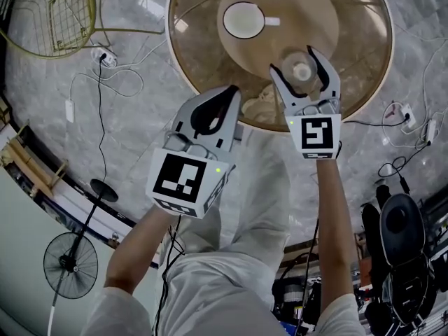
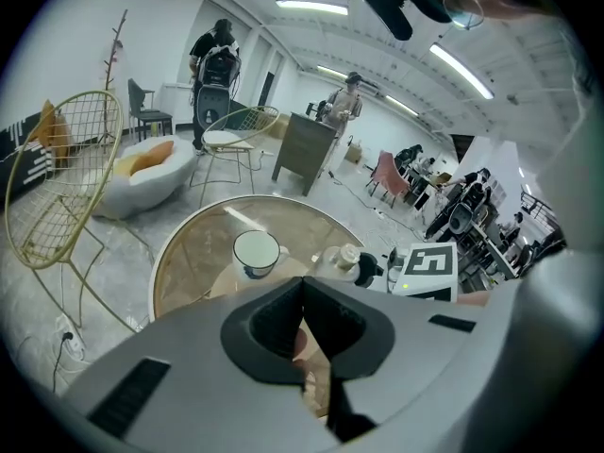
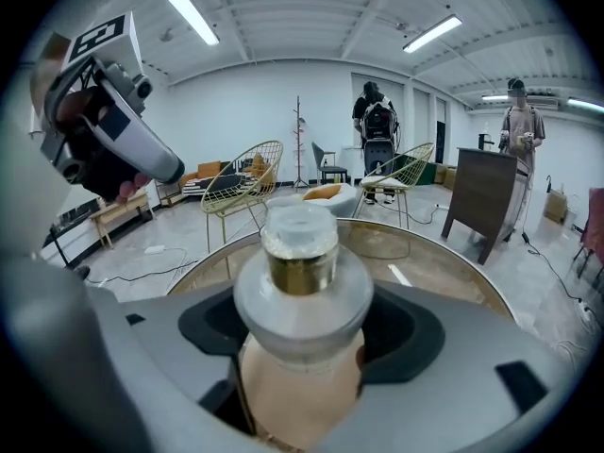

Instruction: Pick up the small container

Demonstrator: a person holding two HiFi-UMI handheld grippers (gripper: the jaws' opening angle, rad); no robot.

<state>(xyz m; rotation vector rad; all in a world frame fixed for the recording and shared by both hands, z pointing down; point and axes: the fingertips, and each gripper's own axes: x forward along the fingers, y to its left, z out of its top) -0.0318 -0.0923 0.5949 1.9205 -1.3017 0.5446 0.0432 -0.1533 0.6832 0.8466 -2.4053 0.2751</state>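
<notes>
Clear glass, with a gold collar under a frosted cap: the small container (image 3: 300,281) stands upright between the jaws of the right gripper (image 3: 302,347), and the jaws close against its lower body on both sides, so the gripper has it in its grasp. In the head view the same container (image 1: 302,73) sits inside the fork of the right gripper (image 1: 301,67), over the near part of the round glass-topped bench (image 1: 364,82) and at the near edge of a tan disc (image 1: 315,9) on that bench. Whether the container's base rests on the bench or is clear of it cannot be told from any view. A white cup (image 1: 243,19) stands on the tan disc, farther from the person and to the left of the container, apart from it. The left gripper (image 1: 227,95) is held at the near rim of the bench, to the left of the right gripper, and does not touch the container. In its own view the left gripper (image 2: 302,295) has its jaws brought together with nothing between them, and the cup (image 2: 256,251) shows beyond them.
</notes>
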